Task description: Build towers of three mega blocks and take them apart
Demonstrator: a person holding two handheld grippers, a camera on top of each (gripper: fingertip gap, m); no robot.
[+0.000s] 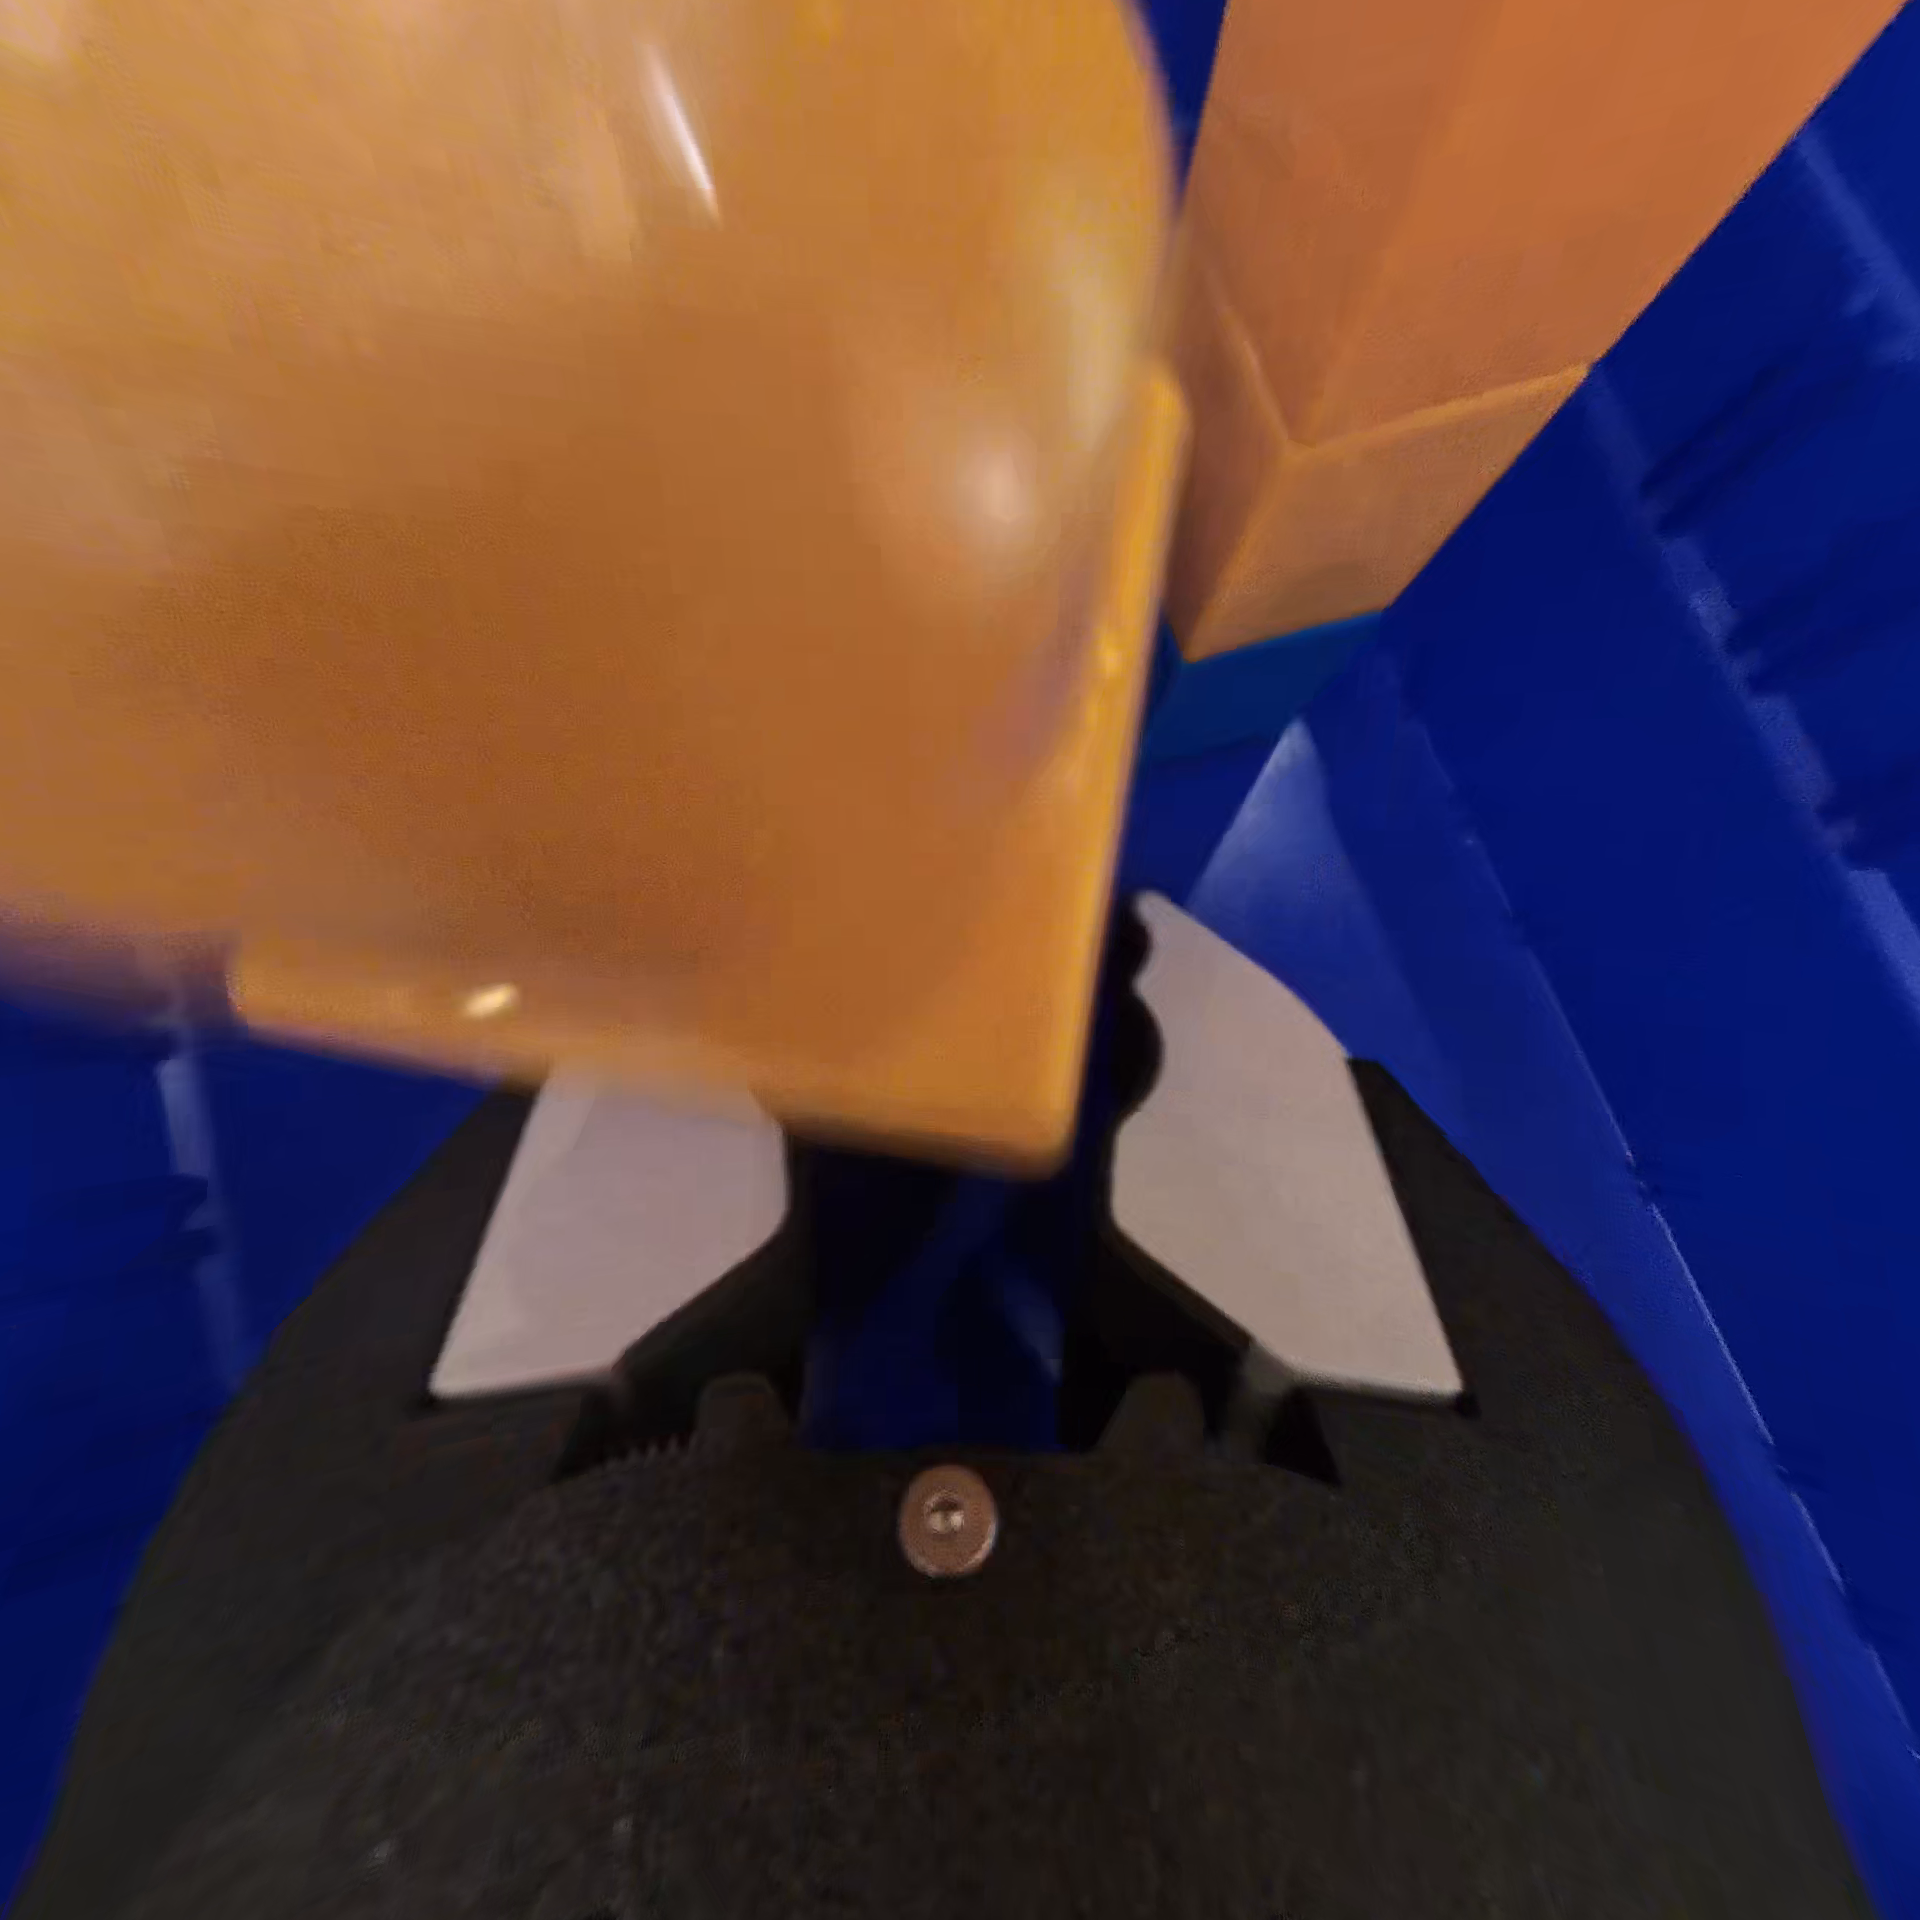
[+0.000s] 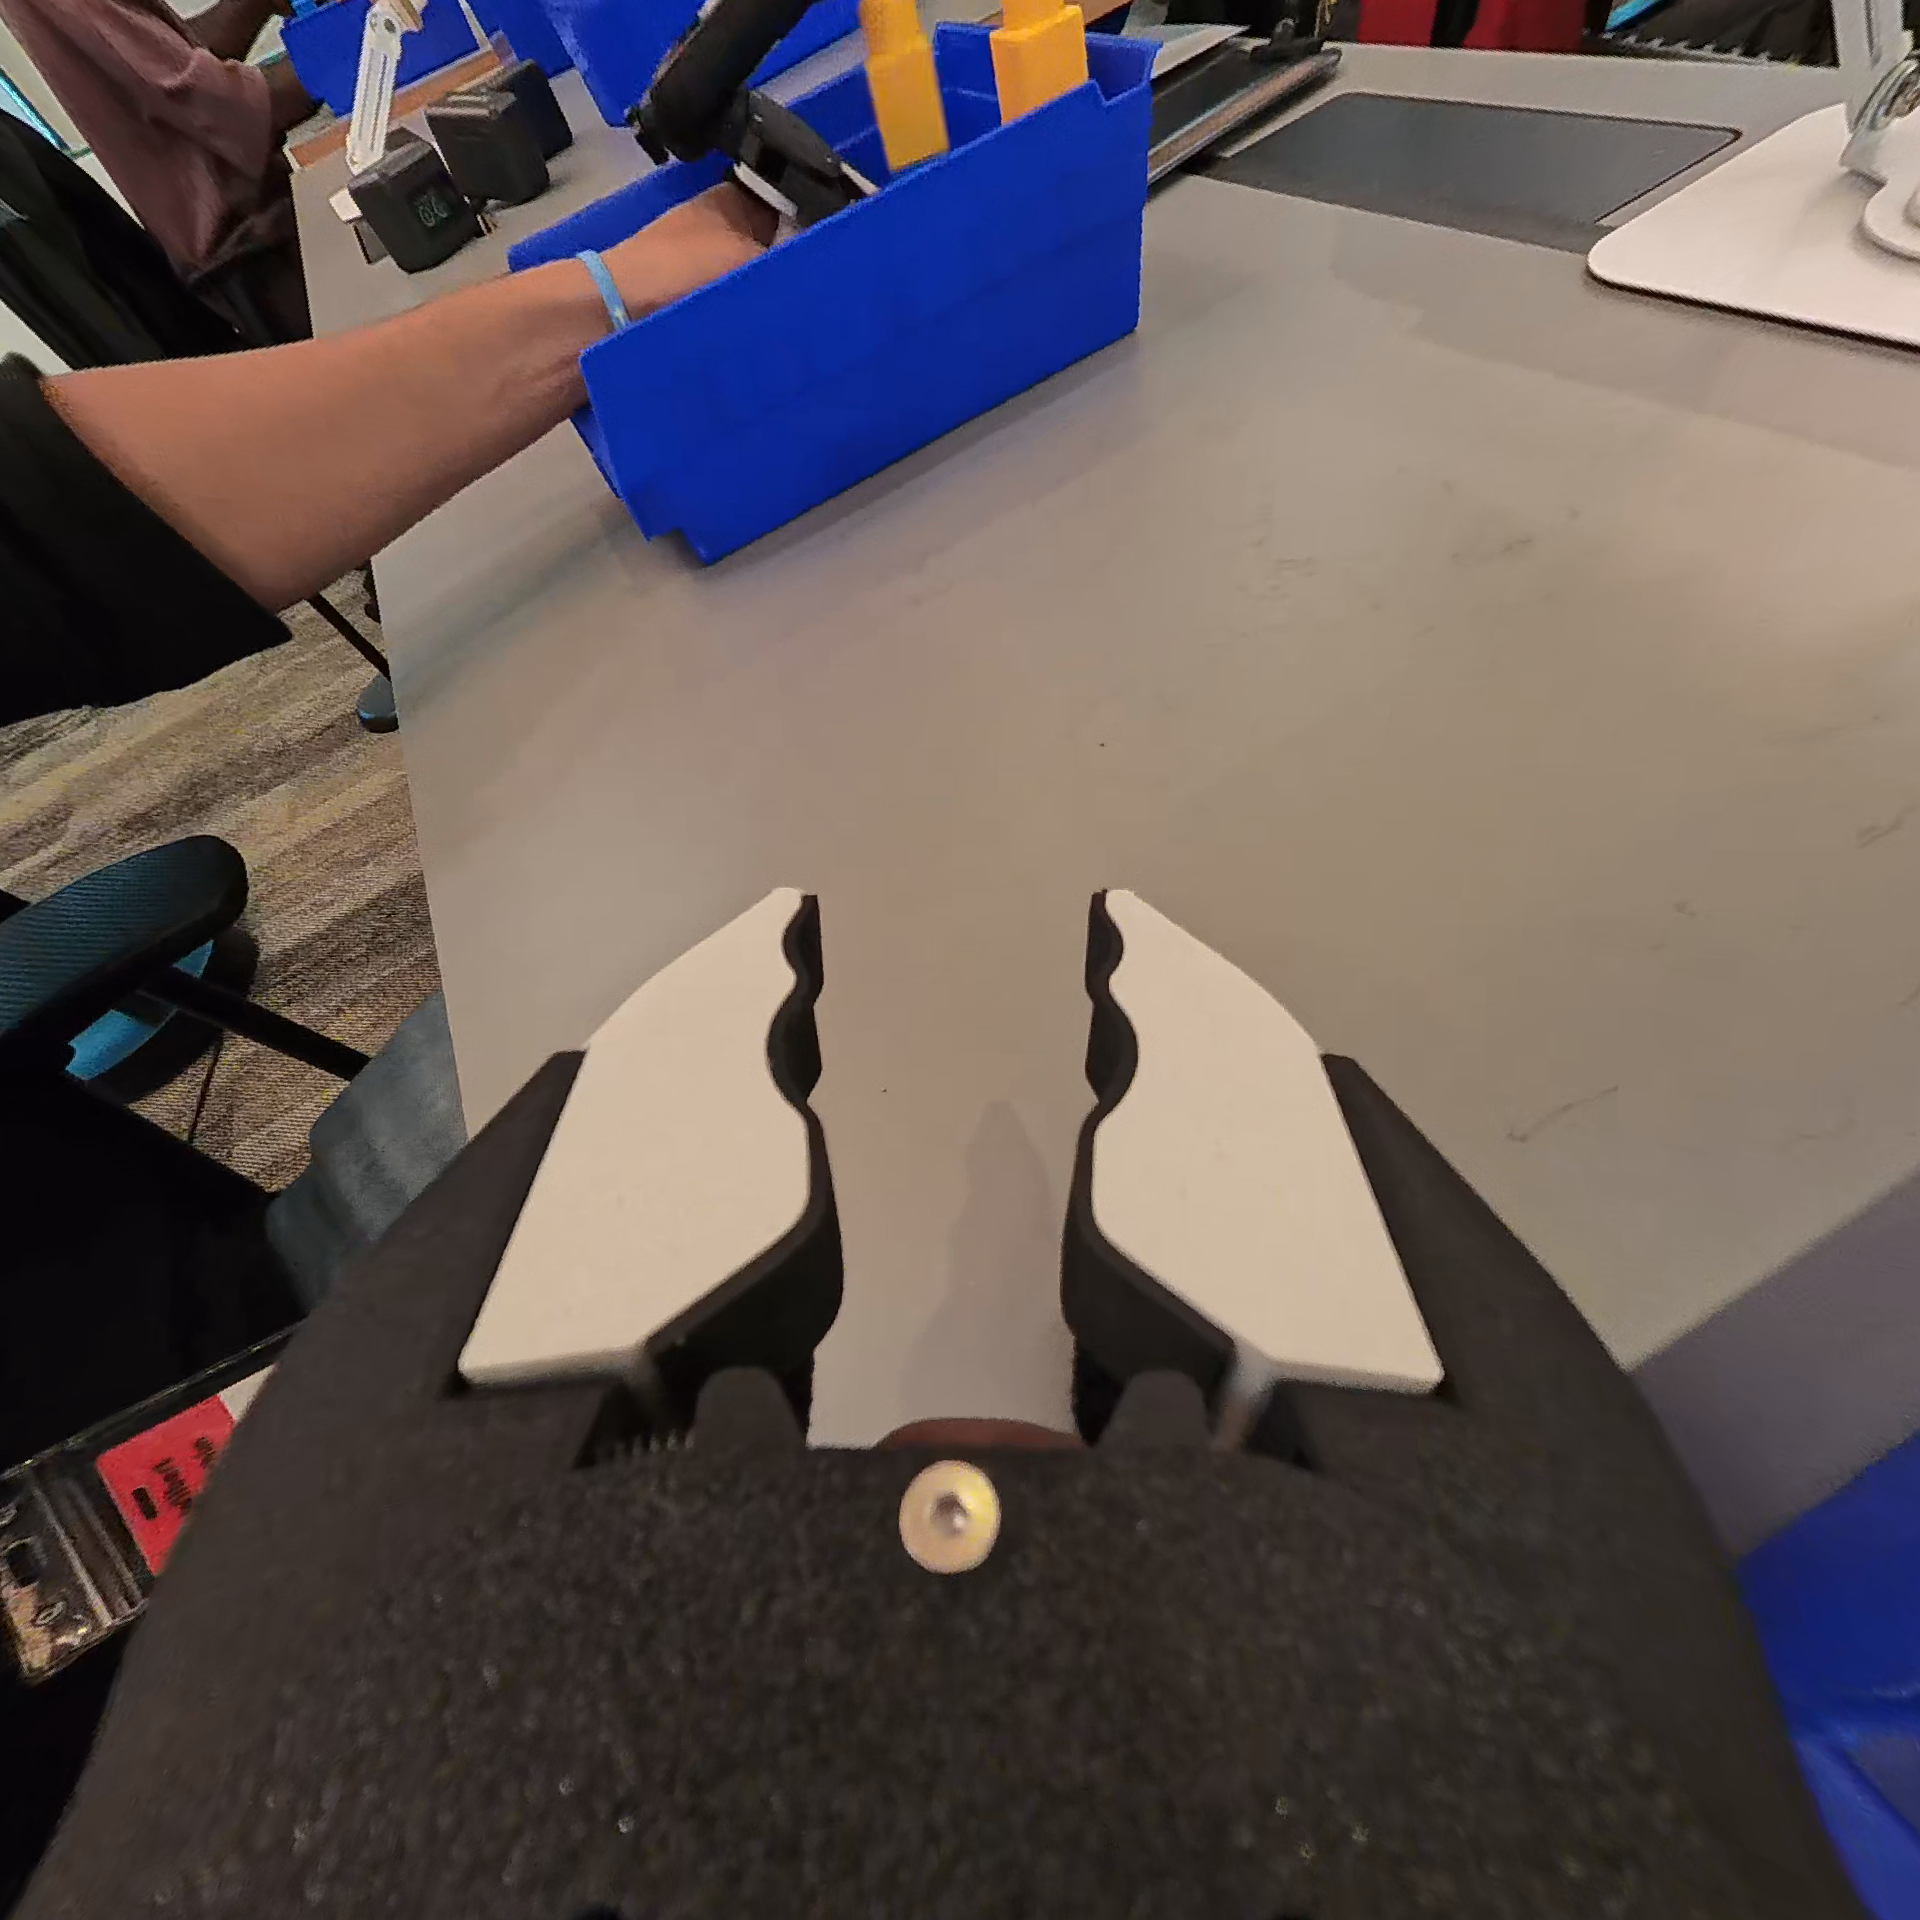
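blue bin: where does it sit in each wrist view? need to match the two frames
Left wrist view: the blue bin fills the background, its walls close around the left gripper and the yellow blocks.
Right wrist view: upper centre-left on the grey table, far beyond the open right gripper.
Shared landmark: the yellow blocks standing in the bin.

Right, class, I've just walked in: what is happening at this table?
A person is working with two hand-held grippers. The left gripper is inside the blue bin on the grey table, right up against a yellow block, with an orange block beside it; whether it grips the yellow one is unclear. Both blocks stick up above the bin's rim. The right gripper hovers open and empty over bare table. No tower stands on the table.
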